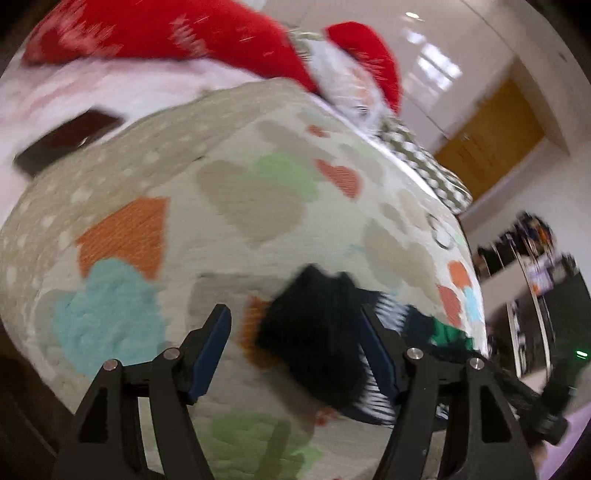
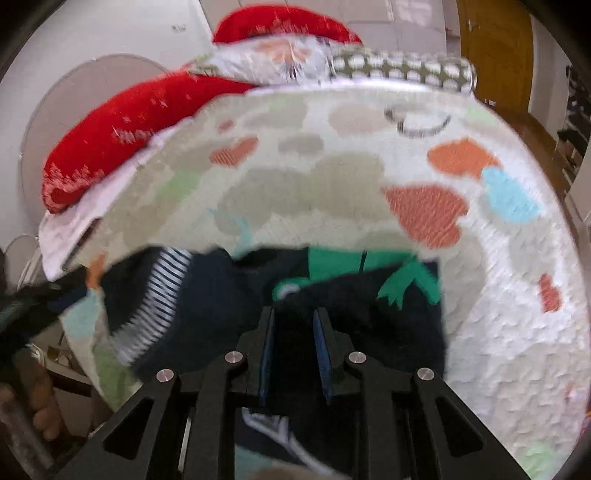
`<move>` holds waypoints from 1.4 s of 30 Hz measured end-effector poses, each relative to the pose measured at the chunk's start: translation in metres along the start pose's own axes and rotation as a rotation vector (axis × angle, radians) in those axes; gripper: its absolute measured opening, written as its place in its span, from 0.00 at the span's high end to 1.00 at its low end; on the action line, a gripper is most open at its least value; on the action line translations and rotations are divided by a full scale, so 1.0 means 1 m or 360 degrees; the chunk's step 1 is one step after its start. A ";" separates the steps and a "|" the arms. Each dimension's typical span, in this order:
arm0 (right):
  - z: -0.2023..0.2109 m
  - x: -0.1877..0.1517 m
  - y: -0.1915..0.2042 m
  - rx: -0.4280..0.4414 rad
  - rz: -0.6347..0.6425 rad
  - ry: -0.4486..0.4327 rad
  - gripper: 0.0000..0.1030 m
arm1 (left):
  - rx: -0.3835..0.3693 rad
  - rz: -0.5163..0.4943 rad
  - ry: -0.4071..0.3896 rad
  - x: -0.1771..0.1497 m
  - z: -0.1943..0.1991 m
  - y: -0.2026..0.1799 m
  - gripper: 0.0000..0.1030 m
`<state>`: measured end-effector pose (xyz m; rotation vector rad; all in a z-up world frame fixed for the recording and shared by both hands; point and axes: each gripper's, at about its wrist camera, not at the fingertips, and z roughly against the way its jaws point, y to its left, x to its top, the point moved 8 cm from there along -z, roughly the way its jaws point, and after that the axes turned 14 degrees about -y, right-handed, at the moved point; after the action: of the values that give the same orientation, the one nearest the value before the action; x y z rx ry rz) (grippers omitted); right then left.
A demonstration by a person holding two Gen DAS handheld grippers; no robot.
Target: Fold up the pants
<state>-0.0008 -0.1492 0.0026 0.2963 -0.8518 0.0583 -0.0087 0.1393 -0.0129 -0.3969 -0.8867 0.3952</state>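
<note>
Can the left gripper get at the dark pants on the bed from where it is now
Probably yes. The left gripper hangs with jaws open right over the dark pants on the quilt, with nothing between them.

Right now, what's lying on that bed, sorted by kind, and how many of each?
Dark pants with striped and green trim: 1
Heart-patterned bedspread: 1
Red Santa cushions: 2
Green-and-white patterned pillow: 1
Dark flat object, too blurred to name: 1
Total: 6
</note>
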 end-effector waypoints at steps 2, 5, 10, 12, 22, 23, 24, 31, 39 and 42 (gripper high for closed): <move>0.013 0.013 0.014 0.0033 0.0032 -0.0027 0.65 | -0.0023 0.0074 0.0057 -0.009 -0.006 0.011 0.33; 0.011 0.023 0.044 0.0158 0.0018 0.0021 0.55 | -0.0098 0.0105 0.0125 -0.024 -0.014 0.013 0.46; -0.031 0.018 0.105 0.0391 -0.0064 0.0285 0.43 | -0.0157 0.0122 0.0114 -0.032 -0.011 0.013 0.57; -0.052 0.012 0.129 0.0417 -0.0026 0.0379 0.40 | -0.0196 0.0143 0.0108 -0.033 -0.007 0.015 0.56; -0.132 -0.023 0.202 0.0139 0.0470 0.0765 0.20 | -0.0333 0.0130 0.0056 -0.044 0.011 0.020 0.40; -0.138 -0.027 0.206 0.0100 0.0519 0.0796 0.16 | -0.0329 0.0130 0.0059 -0.046 0.011 0.019 0.40; -0.142 -0.030 0.209 0.0060 0.0563 0.0823 0.15 | -0.0326 0.0124 0.0058 -0.046 0.011 0.019 0.40; -0.138 -0.028 0.196 -0.0081 0.0614 0.0769 0.61 | -0.0327 0.0044 0.0048 -0.046 0.012 0.007 0.40; -0.094 -0.001 0.164 0.0153 0.0289 0.0583 0.70 | -0.0470 -0.0234 0.0135 -0.057 0.005 -0.056 0.44; -0.074 0.011 0.146 0.0240 0.0147 0.0510 0.70 | -0.0533 -0.0306 0.0142 -0.057 0.016 -0.080 0.44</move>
<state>0.0357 0.0108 -0.0009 0.3776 -0.5429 0.2503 -0.0409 0.0453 -0.0025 -0.6265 -0.8964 0.0494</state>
